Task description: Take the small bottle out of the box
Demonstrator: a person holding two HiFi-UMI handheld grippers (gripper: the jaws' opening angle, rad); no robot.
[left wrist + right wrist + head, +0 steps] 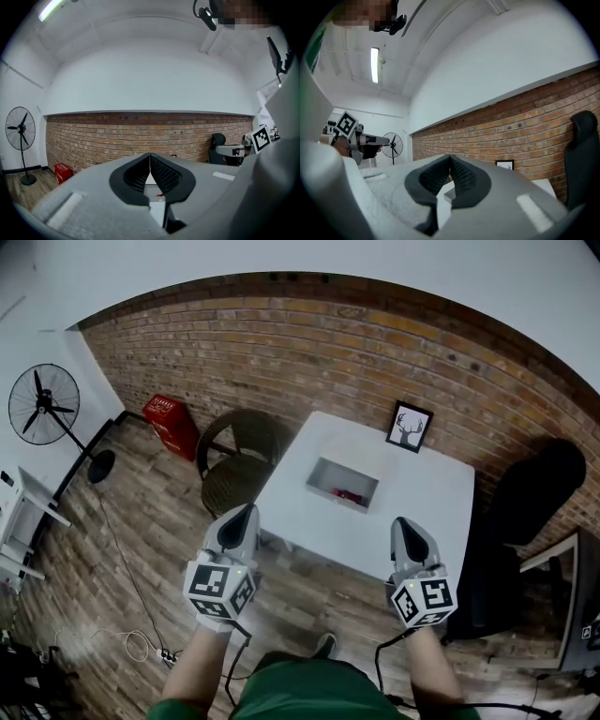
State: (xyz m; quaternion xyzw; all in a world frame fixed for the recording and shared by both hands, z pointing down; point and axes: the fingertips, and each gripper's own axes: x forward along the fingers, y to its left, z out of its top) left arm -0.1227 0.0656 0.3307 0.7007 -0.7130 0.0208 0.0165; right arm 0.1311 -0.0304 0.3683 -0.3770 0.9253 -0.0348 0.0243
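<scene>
An open grey box point(342, 483) sits on the white table point(422, 512). Inside it lies a small red object point(349, 495), too small to make out in detail. My left gripper point(247, 510) hovers over the floor just short of the table's near left edge, its jaws shut and empty. My right gripper point(402, 522) hangs at the near right edge, also shut with nothing held. In the left gripper view the fingertips point(149, 155) meet, and a bit of red point(161, 194) shows below them. The right gripper point(450, 157) is shut, with the table edge point(446, 190) beyond it.
A framed deer picture point(410, 426) stands at the table's back. A wicker chair point(239, 460) is at the table's left, a black office chair point(534, 488) at its right. A red crate point(172, 425) and a standing fan point(45, 409) are by the brick wall. Cables point(141, 643) lie on the floor.
</scene>
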